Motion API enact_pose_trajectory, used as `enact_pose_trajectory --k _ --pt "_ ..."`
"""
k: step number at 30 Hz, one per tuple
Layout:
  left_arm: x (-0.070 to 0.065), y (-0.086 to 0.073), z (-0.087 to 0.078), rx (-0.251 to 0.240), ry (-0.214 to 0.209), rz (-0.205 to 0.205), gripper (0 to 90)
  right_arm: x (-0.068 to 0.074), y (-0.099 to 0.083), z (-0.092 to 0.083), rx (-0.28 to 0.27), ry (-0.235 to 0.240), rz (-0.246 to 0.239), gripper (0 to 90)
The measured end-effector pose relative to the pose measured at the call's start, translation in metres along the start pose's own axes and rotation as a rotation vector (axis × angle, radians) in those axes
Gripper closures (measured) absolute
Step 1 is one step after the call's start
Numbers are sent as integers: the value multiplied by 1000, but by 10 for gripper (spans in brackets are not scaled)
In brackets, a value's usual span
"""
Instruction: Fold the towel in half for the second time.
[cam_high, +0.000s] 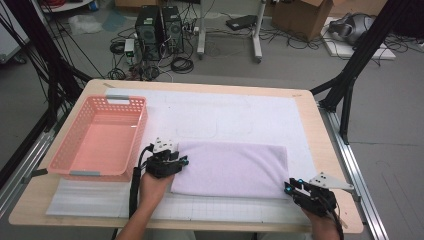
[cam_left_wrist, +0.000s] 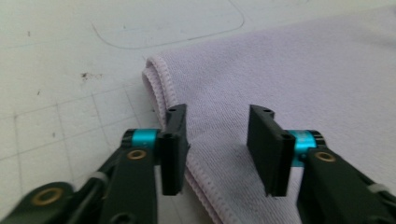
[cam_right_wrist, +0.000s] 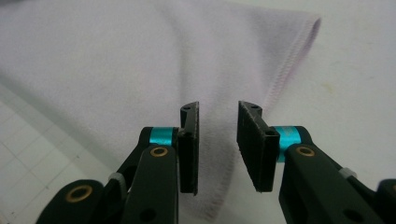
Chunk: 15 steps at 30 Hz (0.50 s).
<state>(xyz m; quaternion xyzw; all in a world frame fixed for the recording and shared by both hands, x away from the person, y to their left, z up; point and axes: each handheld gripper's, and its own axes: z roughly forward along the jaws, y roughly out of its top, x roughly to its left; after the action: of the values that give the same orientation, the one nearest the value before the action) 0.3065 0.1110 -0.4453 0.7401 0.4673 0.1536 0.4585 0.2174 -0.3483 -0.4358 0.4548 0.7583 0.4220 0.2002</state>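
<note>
Both grippers sit at the near edge of the desk, one at each near corner of the folded lilac towel. I read the left gripper as apart, straddling the towel's stitched hem with no pad contact. I read the right gripper as apart as well, a narrower gap, hovering over the towel's near right corner with nothing clamped. The towel lies flat along the near half of the desk, just right of the pink basket at the left edge. Risk: if either gripper closes on the top layer alone, the fold opens on lifting. Uneven grasp depth between sides would skew the towel.
</note>
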Motion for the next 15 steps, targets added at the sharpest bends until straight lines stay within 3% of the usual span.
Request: enact_pose_trajectory --k 4,6,8,13,15 --pt "-1 -8 -16 -73 -75 12 493 0 -2 0 16 31 -11 811" --pt "-1 -10 -24 -100 -99 17 461 1 -4 6 62 11 -39 811" --pt "-3 -12 -32 -130 -130 21 435 -1 -6 7 81 -10 -35 789" --pt "-12 -19 -52 -205 -175 66 357 -5 -4 -9 8 -28 -4 693" --pt "-15 -22 -57 -236 -187 63 320 -5 -3 -15 -29 -32 5 564"
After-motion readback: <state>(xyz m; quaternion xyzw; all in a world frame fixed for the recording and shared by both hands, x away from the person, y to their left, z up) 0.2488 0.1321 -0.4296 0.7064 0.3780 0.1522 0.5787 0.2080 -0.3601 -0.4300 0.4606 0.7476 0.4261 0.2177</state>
